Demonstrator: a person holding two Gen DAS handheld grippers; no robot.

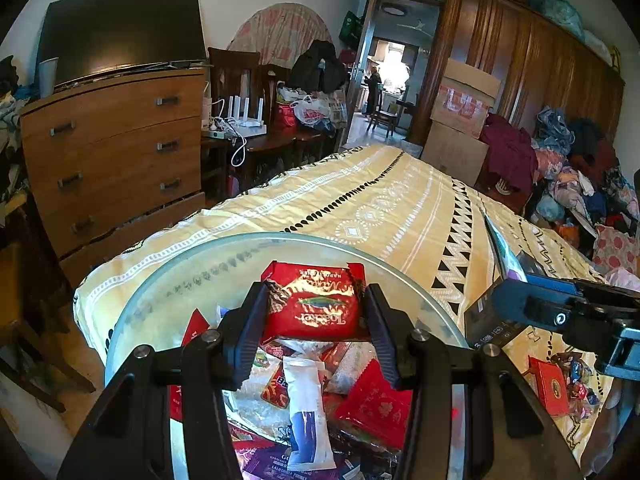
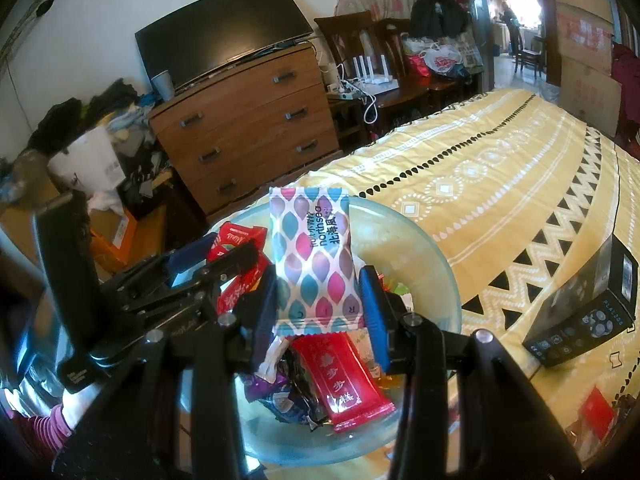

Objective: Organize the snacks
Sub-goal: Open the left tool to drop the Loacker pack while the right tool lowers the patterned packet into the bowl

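A glass bowl (image 1: 160, 280) full of wrapped snacks sits on the yellow patterned bedspread; it also shows in the right wrist view (image 2: 432, 264). My left gripper (image 1: 316, 312) is shut on a red snack packet (image 1: 316, 304), held above the bowl. My right gripper (image 2: 318, 300) is shut on a white packet with pink and teal leaf pattern (image 2: 312, 256), also above the bowl. A long red bar (image 2: 344, 384) and a purple wrapper (image 2: 276, 396) lie in the bowl. The left gripper (image 2: 224, 264) shows left of the bowl in the right wrist view.
A black box (image 2: 588, 304) lies on the bedspread right of the bowl. Loose snacks, among them a red packet (image 1: 552, 388), lie at the bed's right. A wooden dresser (image 1: 112, 152) stands left of the bed. Clothes pile at the right (image 1: 580, 176).
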